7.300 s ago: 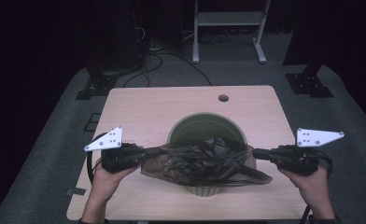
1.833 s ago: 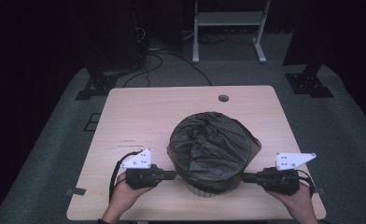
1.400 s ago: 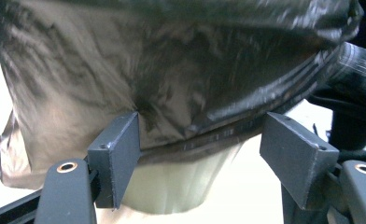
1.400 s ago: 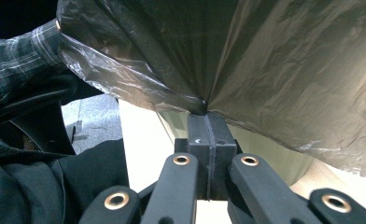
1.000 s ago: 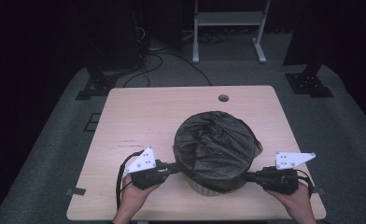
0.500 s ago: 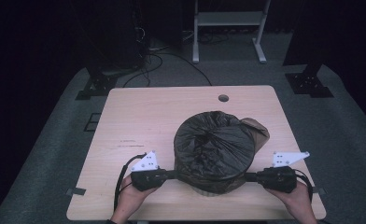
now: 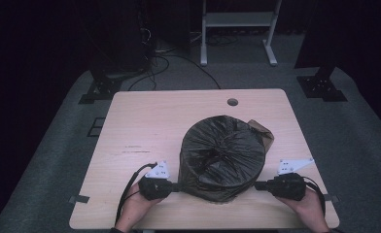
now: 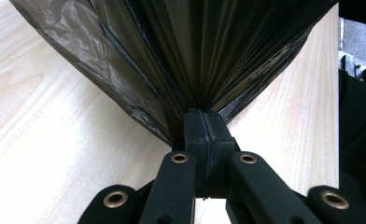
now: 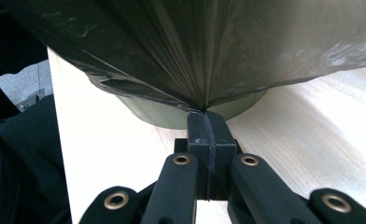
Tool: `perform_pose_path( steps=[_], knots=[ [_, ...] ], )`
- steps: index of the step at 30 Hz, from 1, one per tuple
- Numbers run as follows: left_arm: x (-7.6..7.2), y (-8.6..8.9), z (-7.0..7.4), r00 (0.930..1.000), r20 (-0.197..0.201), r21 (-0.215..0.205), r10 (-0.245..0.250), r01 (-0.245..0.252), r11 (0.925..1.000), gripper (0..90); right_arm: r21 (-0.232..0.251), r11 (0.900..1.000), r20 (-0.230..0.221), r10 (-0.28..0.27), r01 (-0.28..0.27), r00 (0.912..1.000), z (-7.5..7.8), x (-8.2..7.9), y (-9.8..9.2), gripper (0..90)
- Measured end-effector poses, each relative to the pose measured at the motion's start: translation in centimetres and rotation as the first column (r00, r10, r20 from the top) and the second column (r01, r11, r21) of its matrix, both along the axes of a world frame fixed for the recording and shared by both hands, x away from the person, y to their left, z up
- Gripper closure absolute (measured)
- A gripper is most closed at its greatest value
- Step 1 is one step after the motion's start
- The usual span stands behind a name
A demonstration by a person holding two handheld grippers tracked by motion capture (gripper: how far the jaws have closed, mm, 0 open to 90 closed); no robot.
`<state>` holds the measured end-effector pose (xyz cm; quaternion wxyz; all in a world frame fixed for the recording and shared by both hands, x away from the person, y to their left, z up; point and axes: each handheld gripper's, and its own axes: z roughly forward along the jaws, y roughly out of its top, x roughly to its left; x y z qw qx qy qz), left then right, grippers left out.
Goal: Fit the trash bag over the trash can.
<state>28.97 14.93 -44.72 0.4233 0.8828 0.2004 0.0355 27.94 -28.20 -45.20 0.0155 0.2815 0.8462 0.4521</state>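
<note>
floor: grey carpet (image 7: 363, 145) | table: light wood (image 7: 154, 126) | background: dark, white stand (image 7: 237, 22)

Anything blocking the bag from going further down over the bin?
Nothing visible. The black bag already drapes the green bin, and the left gripper and right gripper pinch its edge low at opposite sides.

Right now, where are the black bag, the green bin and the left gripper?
black bag (image 7: 222, 153), high view, crinkled top.
green bin (image 9: 181, 114), right gripper view, lower wall.
left gripper (image 8: 203, 123), left gripper view, jaw tips.

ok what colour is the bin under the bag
Dull green bin, seen best in the right gripper view beneath the black bin bag.
</note>
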Motion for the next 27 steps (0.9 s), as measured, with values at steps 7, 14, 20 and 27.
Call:
perform_pose_path(
  steps=[7, 14, 20, 27],
  knots=[
    [0.2, 1.5, 2.3, 0.9987, 0.051, -0.141, 0.004, 0.004, 0.99, 45.2, 0.128, 0.992, 0.114, -0.031, 0.017, 0.993, 2.2, -0.5, -1.1, 48.0],
    [0.8, 1.9, 4.6, 0.9904, 0.138, -0.238, -0.008, 0.041, 0.9703, 25.0, 0.26, 0.965, 0.208, -0.035, -0.021, 0.9774, 5.1, -0.1, -2.6, 33.8],
    [1.4, 1.9, 6.3, 0.9839, 0.178, -0.286, -0.019, 0.07, 0.9555, 18.6, 0.274, 0.959, 0.253, -0.005, -0.067, 0.9675, 7.1, 0.9, -2.2, 33.2],
    [1.3, 3.2, 8.2, 0.9759, 0.206, -0.304, -0.071, 0.133, 0.9435, 10.8, 0.266, 0.957, 0.257, 0.047, -0.117, 0.9652, 7.5, 1.8, -1.6, 42.6]
  ],
)
